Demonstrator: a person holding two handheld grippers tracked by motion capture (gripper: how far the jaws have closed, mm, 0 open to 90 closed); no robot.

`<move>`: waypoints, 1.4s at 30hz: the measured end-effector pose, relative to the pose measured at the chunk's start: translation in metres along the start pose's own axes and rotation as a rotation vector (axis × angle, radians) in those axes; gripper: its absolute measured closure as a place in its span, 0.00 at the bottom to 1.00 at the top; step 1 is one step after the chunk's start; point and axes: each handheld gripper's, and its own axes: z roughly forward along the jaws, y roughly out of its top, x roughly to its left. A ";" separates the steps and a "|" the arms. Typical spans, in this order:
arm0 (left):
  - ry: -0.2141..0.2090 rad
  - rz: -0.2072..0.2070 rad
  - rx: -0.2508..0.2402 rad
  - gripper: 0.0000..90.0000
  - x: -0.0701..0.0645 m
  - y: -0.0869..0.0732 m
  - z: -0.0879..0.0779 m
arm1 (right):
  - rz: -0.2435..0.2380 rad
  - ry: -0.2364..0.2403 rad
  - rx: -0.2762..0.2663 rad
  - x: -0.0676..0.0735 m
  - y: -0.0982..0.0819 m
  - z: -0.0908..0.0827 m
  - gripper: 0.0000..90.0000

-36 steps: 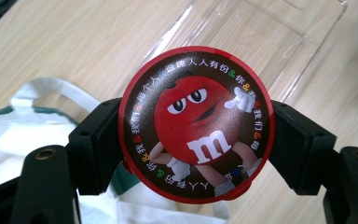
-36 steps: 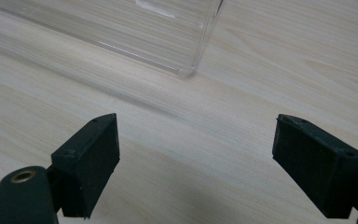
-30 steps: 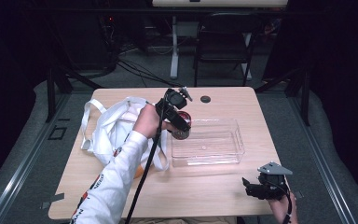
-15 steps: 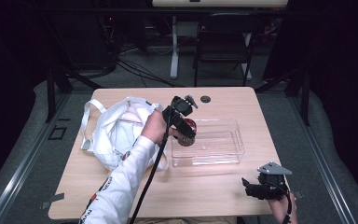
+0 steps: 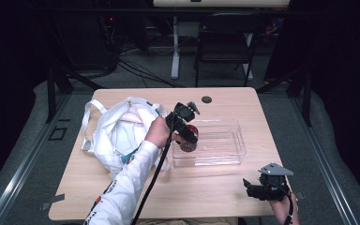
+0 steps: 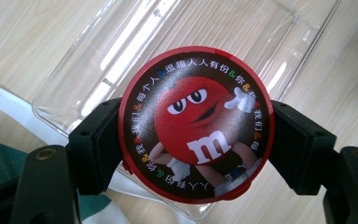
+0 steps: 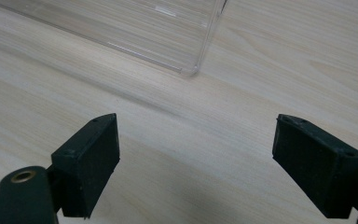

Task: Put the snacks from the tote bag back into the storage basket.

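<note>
My left gripper (image 6: 196, 140) is shut on a round red candy tin (image 6: 196, 123) whose lid bears a red cartoon candy figure. In the high view that left gripper (image 5: 187, 138) holds the tin (image 5: 189, 143) down inside the left end of the clear plastic bin (image 5: 225, 157). The bin's clear floor (image 6: 242, 42) lies behind the tin in the left gripper view. My right gripper (image 5: 249, 188) rests near the table's front right corner, its jaws wide apart (image 7: 193, 163) over bare wood, with the bin's corner (image 7: 191, 70) just ahead.
A white tote bag (image 5: 117, 131) with looped handles lies open on the left half of the wooden table (image 5: 215, 197); its strap (image 6: 9, 98) passes under the bin's edge. A small dark disc (image 5: 206, 99) sits near the far edge. A chair (image 5: 225, 42) stands beyond the table.
The left gripper has carried the tin rightward and down, from above the bag's edge into the left end of the clear bin. The right gripper has stayed put.
</note>
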 end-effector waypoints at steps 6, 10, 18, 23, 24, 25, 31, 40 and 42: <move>-0.005 -0.004 -0.001 0.29 0.000 -0.004 0.000 | -0.002 -0.003 0.006 0.000 0.000 0.000 0.16; -0.009 -0.006 0.001 0.29 0.000 -0.006 0.002 | 0.000 -0.005 0.005 0.000 0.000 0.000 0.16; -0.020 -0.020 0.011 0.29 0.001 -0.009 0.011 | -0.001 -0.006 0.003 0.000 0.000 0.000 0.16; -0.020 -0.033 0.016 0.29 0.003 -0.011 0.016 | -0.001 -0.006 0.004 0.000 0.000 0.000 0.16; -0.022 -0.037 0.016 0.29 0.003 -0.012 0.017 | 0.001 -0.005 0.000 0.000 0.000 0.000 0.16; -0.023 -0.042 0.018 0.29 0.003 -0.012 0.018 | 0.001 -0.004 0.000 0.000 0.000 0.000 0.16; -0.013 -0.072 0.032 0.29 0.004 -0.016 0.025 | 0.000 -0.008 0.001 0.000 0.000 0.000 0.16; -0.023 -0.102 0.033 0.29 0.005 -0.022 0.034 | -0.004 -0.007 0.006 0.000 0.000 0.000 0.16; -0.024 -0.106 0.042 0.29 0.006 -0.023 0.038 | -0.002 -0.008 0.005 0.000 0.000 0.000 0.16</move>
